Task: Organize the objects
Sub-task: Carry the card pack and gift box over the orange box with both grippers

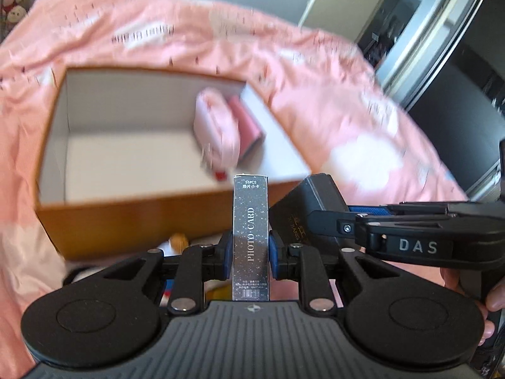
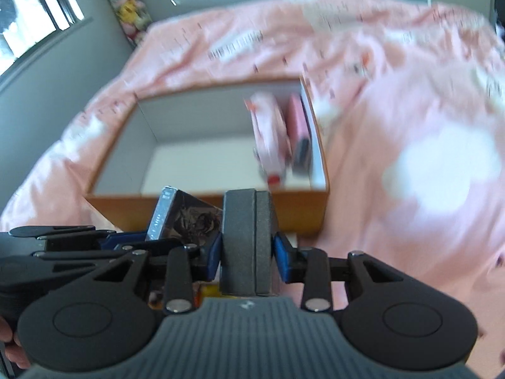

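Note:
My left gripper (image 1: pixel 251 254) is shut on a silver "PHOTO CARD" box (image 1: pixel 251 237), held upright just before the near wall of an open orange box (image 1: pixel 142 221) with a white inside. My right gripper (image 2: pixel 246 252) is shut on a dark grey box (image 2: pixel 246 240), also near the orange box's (image 2: pixel 284 208) front wall. The two grippers are side by side: the right gripper (image 1: pixel 322 218) with its dark box (image 1: pixel 315 195) shows in the left view, the photo card box (image 2: pixel 183 218) in the right view. Inside the orange box lie a pale pink case (image 1: pixel 214 129) and a darker pink item (image 1: pixel 247 123).
The orange box sits on a bed with a pink printed cover (image 1: pixel 347 120). Small colourful items (image 1: pixel 176 243) lie on the bed under my left gripper. A door and dark wardrobe (image 1: pixel 457 63) stand to the right, plush toys (image 2: pixel 129 6) by the wall, a window (image 2: pixel 31 15) at left.

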